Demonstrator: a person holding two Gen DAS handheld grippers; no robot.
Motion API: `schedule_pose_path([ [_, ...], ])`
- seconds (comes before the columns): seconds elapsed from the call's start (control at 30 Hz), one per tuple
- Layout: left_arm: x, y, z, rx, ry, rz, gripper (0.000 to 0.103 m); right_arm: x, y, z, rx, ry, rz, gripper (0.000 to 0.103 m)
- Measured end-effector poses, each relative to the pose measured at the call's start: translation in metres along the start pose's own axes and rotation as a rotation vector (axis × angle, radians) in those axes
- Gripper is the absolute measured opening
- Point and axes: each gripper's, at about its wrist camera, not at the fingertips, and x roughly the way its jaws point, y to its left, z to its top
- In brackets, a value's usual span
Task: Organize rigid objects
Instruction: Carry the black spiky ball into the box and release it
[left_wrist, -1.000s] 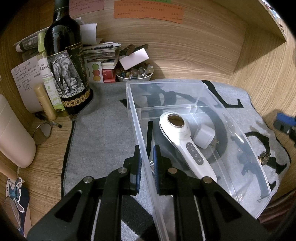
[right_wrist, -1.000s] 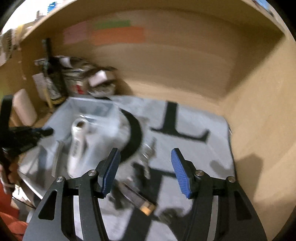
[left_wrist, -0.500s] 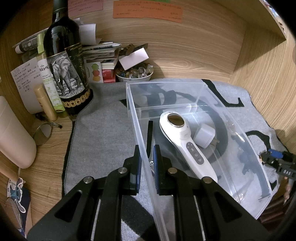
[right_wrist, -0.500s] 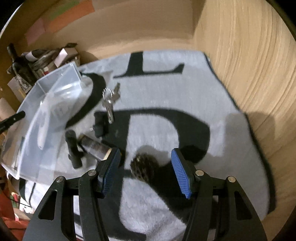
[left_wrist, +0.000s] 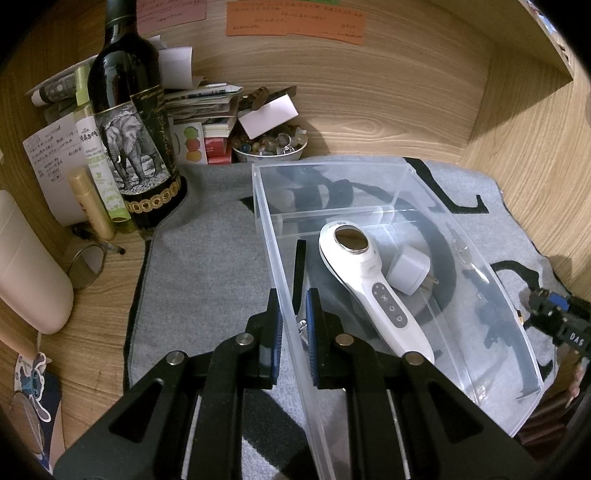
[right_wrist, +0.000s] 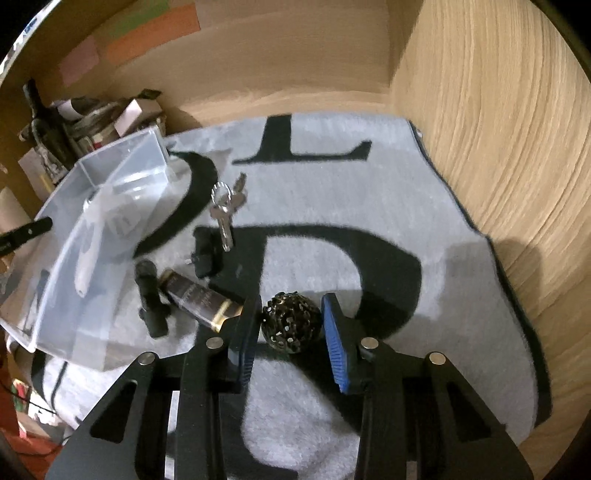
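My left gripper (left_wrist: 293, 317) is shut on the near left wall of a clear plastic bin (left_wrist: 424, 177). The bin holds a white handheld device (left_wrist: 373, 280) and a white plug adapter (left_wrist: 408, 267). In the right wrist view, my right gripper (right_wrist: 290, 325) is open with a dark perforated metal ball (right_wrist: 291, 322) between its jaws, resting on the grey towel (right_wrist: 424, 236). Keys (right_wrist: 225, 206), a small black part (right_wrist: 204, 253), a black cylinder (right_wrist: 149, 295) and a dark tube with gold cap (right_wrist: 199, 297) lie left of the ball, beside the bin (right_wrist: 74, 236).
A wine bottle (left_wrist: 129, 122), a gold tube (left_wrist: 90, 206), stacked papers (left_wrist: 201, 103) and a bowl of beads (left_wrist: 269, 146) crowd the back left. Wooden walls (right_wrist: 498, 129) close the back and right. A pale container (left_wrist: 26, 266) stands at far left.
My right gripper swung down and forward until the perforated ball sits between its open jaws. The left gripper has held still on the bin wall.
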Motion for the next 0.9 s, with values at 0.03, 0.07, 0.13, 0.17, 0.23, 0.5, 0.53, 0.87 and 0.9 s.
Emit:
schedule_pose_path([
  [0.03,0.0,-0.001,0.0,0.001,0.0,0.001,0.011,-0.002,0.002,0.003,-0.004,-0.009,0.002,0.031],
  [0.07,0.0,0.0,0.0,0.001,0.0,0.001,0.011,-0.005,0.003,0.005,-0.01,-0.02,0.004,0.031],
  [0.13,0.0,0.0,0.0,0.001,0.0,0.001,0.011,-0.01,0.009,0.013,-0.023,-0.045,0.011,0.031],
  [0.17,0.0,-0.001,0.0,0.0,0.0,0.001,0.011,-0.013,0.011,0.017,-0.029,-0.059,0.018,0.031],
  [0.23,0.0,-0.001,0.0,0.0,0.0,0.001,0.011,-0.019,0.018,0.025,-0.045,-0.086,0.035,0.031],
  [0.5,-0.001,0.0,-0.002,0.001,-0.001,-0.002,0.011,-0.035,0.06,0.059,-0.151,-0.182,0.106,0.031],
  [0.53,-0.001,0.001,-0.002,0.0,-0.002,-0.002,0.011,-0.036,0.066,0.062,-0.166,-0.19,0.114,0.031],
  [0.87,-0.001,0.0,-0.002,0.001,-0.002,-0.001,0.011,-0.033,0.129,0.081,-0.297,-0.223,0.235,0.031],
  [0.9,-0.001,0.001,-0.003,0.001,-0.002,-0.002,0.011,-0.032,0.135,0.081,-0.31,-0.219,0.247,0.031],
])
